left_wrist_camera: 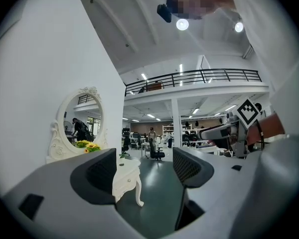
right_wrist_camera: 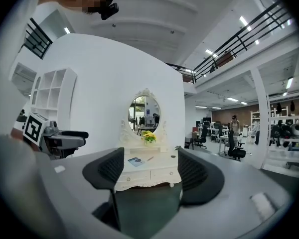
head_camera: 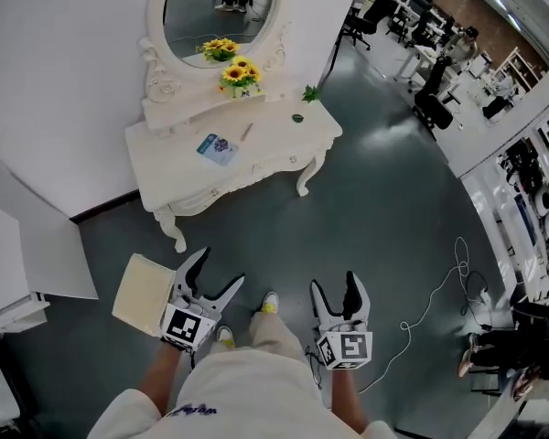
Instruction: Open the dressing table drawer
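1. The table [head_camera: 274,140] stands against the white wall [head_camera: 64,80] at the upper centre of the head view, well apart from both tools. Its drawer fronts [right_wrist_camera: 134,176] appear closed.
2. The left tool [head_camera: 221,268] and the right tool [head_camera: 334,282] are both spread and empty, probably to admit a knob [right_wrist_camera: 128,179].
3. The right gripper view frames the drawer fronts between its jaws, which suggests this tool will pull. The left gripper view shows only the table's end and a leg [left_wrist_camera: 139,195].

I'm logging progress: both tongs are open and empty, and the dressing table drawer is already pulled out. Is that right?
Not quite. Both drawers are shut, fronts flush with the dressing table, as the right gripper view shows. The left tongs and right tongs are open and empty.
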Available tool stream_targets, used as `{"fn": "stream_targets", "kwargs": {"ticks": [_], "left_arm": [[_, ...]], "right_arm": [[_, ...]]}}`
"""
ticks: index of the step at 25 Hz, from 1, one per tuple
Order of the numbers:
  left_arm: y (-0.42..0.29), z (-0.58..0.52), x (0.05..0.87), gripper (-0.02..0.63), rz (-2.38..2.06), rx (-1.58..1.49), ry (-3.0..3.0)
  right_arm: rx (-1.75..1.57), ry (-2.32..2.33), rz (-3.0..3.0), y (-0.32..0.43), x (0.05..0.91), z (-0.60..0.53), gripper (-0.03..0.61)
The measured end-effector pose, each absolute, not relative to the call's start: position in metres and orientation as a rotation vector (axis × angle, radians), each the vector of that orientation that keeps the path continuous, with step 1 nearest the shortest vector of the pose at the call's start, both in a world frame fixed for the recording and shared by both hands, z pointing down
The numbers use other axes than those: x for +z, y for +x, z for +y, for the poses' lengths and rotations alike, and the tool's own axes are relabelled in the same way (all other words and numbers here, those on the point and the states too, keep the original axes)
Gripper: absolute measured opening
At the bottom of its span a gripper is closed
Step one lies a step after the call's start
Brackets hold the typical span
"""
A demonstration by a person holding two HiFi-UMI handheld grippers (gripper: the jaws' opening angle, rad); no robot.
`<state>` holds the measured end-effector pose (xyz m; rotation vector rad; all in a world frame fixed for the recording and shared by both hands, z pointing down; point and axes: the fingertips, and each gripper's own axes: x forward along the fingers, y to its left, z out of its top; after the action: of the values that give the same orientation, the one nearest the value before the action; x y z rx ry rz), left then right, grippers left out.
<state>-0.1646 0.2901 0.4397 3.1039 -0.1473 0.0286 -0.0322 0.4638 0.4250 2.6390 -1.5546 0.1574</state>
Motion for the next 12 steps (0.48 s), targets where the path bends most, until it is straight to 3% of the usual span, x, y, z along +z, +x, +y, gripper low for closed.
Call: {"fn": "stream_targets", "kwargs": {"ticks": [12], "left_arm": [[-0.045, 0.284, 0.414, 0.348, -0.194, 0.114, 3.146]], "right_arm": [[0.125, 2.587, -1.697, 0.098, 0.42, 0.397, 0.337]]}}
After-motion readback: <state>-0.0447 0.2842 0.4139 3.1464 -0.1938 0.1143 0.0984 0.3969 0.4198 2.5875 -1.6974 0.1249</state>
